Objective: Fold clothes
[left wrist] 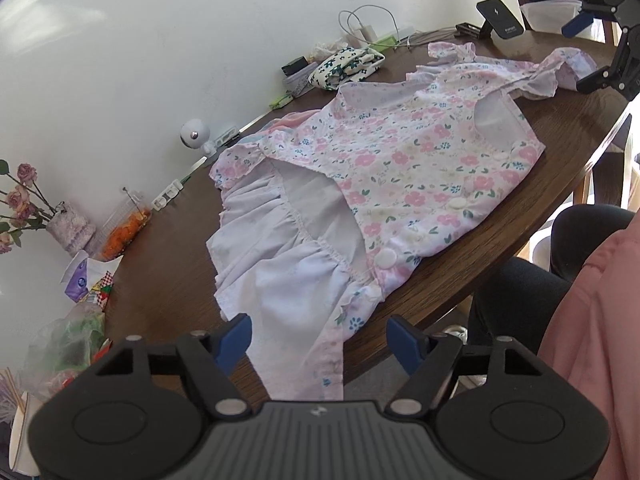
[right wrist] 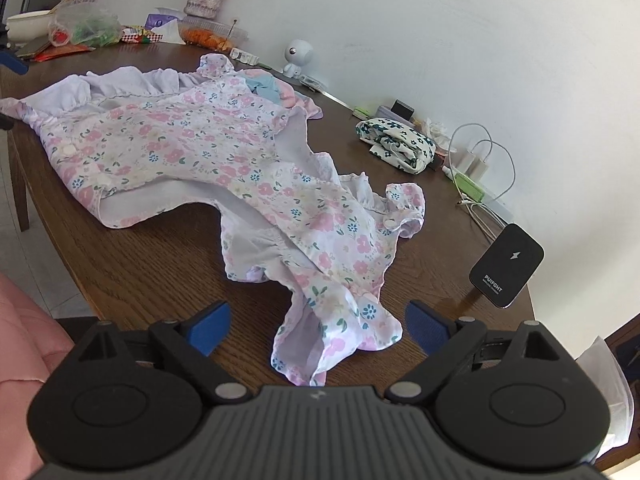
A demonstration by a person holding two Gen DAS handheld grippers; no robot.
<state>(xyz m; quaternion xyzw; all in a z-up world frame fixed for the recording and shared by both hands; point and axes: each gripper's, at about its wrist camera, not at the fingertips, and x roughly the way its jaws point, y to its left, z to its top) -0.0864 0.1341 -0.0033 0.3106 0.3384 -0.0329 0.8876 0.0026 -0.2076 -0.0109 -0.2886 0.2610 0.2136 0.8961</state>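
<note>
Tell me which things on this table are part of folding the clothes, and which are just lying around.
For the job:
- pink floral garment, spread out
- left tool, open
- right tool, open
- folded green floral cloth, possibly done already

Lying about:
- black charger stand
- white cables and plugs
- small white camera
- flower vase
- snack wrappers

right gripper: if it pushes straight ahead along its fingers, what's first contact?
Most likely the near ruffled end of the pink floral cotton garment, lying between the open right gripper fingers on the dark wooden table. Depth is unclear; it may already be close to touching.
</note>
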